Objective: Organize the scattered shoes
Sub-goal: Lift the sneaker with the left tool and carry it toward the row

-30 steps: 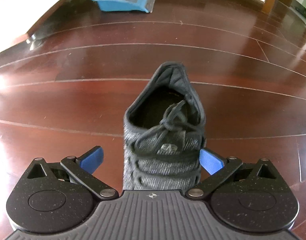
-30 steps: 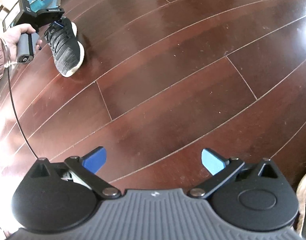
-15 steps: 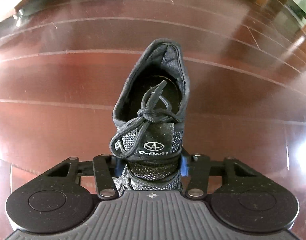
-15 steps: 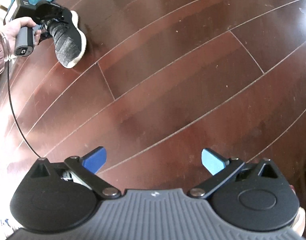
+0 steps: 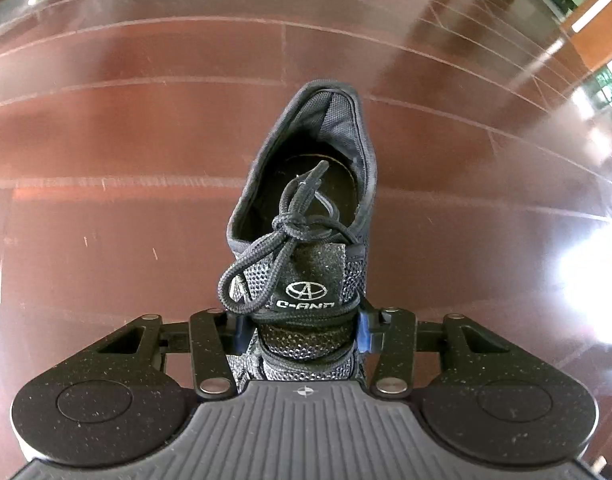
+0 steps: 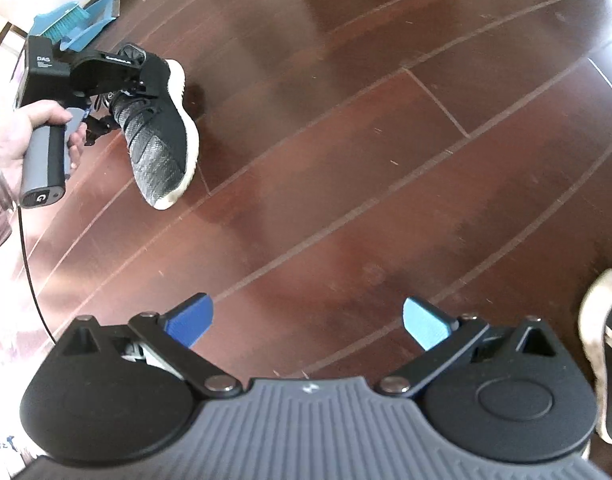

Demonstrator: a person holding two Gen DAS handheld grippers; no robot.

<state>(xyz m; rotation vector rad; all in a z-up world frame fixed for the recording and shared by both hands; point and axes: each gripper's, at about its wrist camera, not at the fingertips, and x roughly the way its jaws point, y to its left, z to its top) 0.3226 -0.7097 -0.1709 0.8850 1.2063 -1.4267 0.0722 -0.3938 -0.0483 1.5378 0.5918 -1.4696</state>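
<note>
Left gripper [image 5: 302, 330] is clamped on the black knit sneaker [image 5: 306, 216] across the laced midfoot, and compared with half a second back the sneaker's been lifted further off the wooden floor [image 6: 345, 160]. Right gripper [image 6: 307, 322] is spread wide with nothing in it, hovering right of the sneaker. Bare boards lie between them, a blue dustpan [image 6: 86, 20] sits just beyond the sneaker, and a second shoe [image 6: 603, 344] is cut off far right.

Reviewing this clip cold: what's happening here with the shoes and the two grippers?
A person is tidying shoes on a dark wooden floor. The left gripper is shut on a black knit sneaker across its laced midfoot, and in the right wrist view the shoe hangs tilted, toe down, off the floor. The right gripper is open and holds nothing. Another shoe shows partly at the right edge. A blue dustpan with a brush lies beyond.
</note>
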